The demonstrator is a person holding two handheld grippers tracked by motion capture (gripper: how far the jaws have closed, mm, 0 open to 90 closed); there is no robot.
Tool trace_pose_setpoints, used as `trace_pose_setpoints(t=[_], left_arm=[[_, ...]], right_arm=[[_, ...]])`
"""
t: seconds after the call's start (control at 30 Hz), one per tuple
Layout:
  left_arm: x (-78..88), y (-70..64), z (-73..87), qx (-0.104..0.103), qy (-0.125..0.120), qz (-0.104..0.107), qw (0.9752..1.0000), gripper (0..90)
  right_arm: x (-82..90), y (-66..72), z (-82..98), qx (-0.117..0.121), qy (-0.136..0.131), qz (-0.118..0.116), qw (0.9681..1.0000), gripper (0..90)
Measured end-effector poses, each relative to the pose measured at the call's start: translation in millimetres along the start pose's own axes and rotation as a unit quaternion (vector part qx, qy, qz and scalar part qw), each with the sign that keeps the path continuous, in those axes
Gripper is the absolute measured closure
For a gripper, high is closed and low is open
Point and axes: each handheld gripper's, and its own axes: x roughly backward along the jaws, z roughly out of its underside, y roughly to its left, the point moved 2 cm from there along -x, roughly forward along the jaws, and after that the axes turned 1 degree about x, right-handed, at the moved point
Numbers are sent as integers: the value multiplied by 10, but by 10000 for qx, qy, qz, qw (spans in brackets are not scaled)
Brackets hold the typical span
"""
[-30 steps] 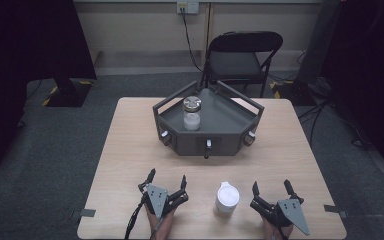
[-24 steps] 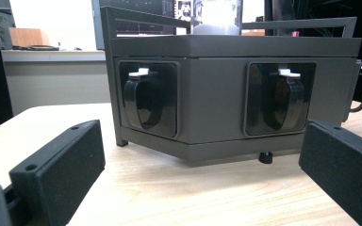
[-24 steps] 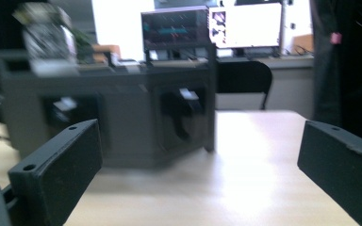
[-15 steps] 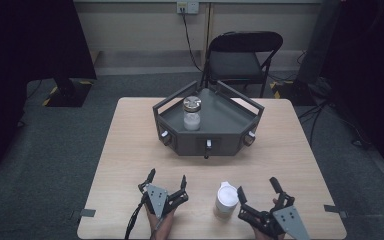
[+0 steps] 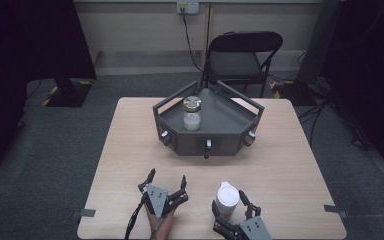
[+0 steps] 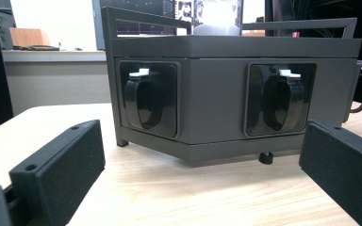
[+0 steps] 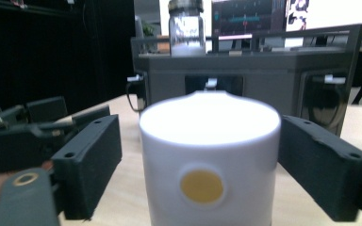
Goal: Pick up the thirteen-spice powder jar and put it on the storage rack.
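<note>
The white container (image 5: pixel 227 197) is seen in the high view standing upright on the wooden table (image 5: pixel 130 150), directly ahead of the right gripper (image 5: pixel 230 207) and between its two jaws, while the left gripper (image 5: pixel 166 181) is held off to that container's side with its jaws spread and nothing between them. Farther ahead of both grippers a dark angular tray (image 5: pixel 207 142) is set on the table, and a glass jar (image 5: pixel 192 113) with a metal lid is carried in it. In the left gripper view, the tray's front wall (image 6: pixel 217 94) with its two recessed latches is faced squarely, and bare tabletop lies between the widely parted jaws. In the right gripper view, the white container (image 7: pixel 209 165) is framed close between the jaws, which have just been closing around it; a narrow gap is visible on each side, so the pads are not yet pressed on its wall. A round yellow mark (image 7: pixel 201 186) is shown on the side turned toward the gripper. The container is judged to be light, stiff plastic with a smooth, somewhat slippery wall, and easily toppled if nudged on one side alone. A hold is best taken across its straight cylindrical wall, about mid-height, below the domed top, with both pads landing together.
</note>
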Motion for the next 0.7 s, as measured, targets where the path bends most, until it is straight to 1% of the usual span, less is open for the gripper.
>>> trace_pose_setpoints(t=[0.1,0.27,0.37,0.7], left_arm=[[0,0,0,1,-1,0,10000,2],[0,0,0,0,0,0,10000,2],[0,0,0,0,0,0,10000,3],[0,0,0,-1,1,0,10000,4]], right_arm=[[-8,-1,13,27,61,60,10000,189],[-43,-30,-6,12,251,-5,9997,285],[-42,1,-42,131,321,52,9994,293],[-51,-58,-102,109,435,-26,9990,295]])
